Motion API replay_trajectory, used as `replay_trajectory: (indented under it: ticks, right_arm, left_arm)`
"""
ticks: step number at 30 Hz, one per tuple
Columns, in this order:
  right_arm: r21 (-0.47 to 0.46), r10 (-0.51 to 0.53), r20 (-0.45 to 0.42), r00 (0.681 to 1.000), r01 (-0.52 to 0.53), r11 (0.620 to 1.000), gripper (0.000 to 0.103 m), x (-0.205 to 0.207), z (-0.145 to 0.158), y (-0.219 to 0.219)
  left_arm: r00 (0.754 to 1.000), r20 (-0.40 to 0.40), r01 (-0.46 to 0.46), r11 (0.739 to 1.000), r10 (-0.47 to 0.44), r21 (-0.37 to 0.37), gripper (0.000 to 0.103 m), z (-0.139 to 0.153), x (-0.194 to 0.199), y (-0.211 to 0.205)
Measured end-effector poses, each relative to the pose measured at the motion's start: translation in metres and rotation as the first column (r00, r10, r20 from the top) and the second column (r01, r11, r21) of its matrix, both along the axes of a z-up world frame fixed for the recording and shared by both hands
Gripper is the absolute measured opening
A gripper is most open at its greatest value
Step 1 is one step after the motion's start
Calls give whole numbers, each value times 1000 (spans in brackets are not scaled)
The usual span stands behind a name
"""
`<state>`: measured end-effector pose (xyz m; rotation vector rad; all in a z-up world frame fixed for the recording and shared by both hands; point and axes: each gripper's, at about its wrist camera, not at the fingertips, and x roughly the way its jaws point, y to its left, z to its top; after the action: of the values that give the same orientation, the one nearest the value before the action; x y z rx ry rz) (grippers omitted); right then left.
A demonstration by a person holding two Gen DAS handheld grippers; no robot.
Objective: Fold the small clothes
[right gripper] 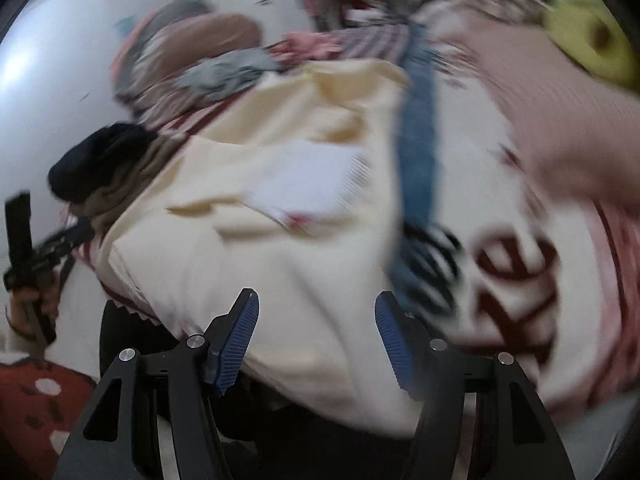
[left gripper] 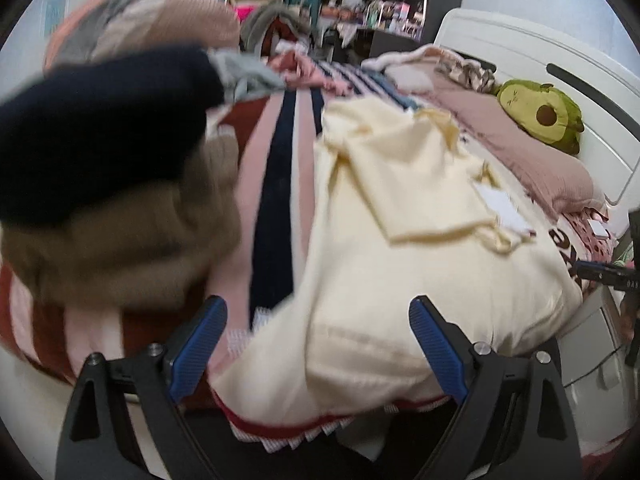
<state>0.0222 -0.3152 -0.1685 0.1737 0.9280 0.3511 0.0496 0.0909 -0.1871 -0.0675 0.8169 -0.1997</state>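
A cream-yellow garment (left gripper: 400, 200) lies spread on the bed, one part folded over and a white label (left gripper: 502, 210) showing. My left gripper (left gripper: 318, 312) hovers over its near hem, blue pads wide apart, with cloth below them but nothing pinched. The right wrist view is blurred. In it the same garment (right gripper: 280, 240) fills the middle. My right gripper (right gripper: 316, 306) stands open above its near edge, with no cloth pressed between the pads. The left gripper (right gripper: 28, 264), held by a hand, shows at that view's left edge.
A stack of folded clothes, navy (left gripper: 100, 128) on tan (left gripper: 132, 240), sits to the left on the striped blanket (left gripper: 276, 184). A pink pillow (left gripper: 520, 148) and an avocado plush (left gripper: 540, 112) lie by the white headboard (left gripper: 592, 64). More loose clothes (left gripper: 256, 72) are heaped farther back.
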Motion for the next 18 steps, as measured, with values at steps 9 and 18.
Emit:
replay_trajectory:
  ticks: [9, 18]
  right_arm:
    - [4, 1, -80, 997, -1, 1000, 56, -6, -44, -20]
    - [-12, 3, -57, 998, -4, 1000, 58, 8, -36, -37]
  left_arm:
    - [997, -71, 1, 999, 2, 39, 90, -36, 8, -1]
    - [994, -108, 23, 1000, -21, 18, 89, -48, 21, 1]
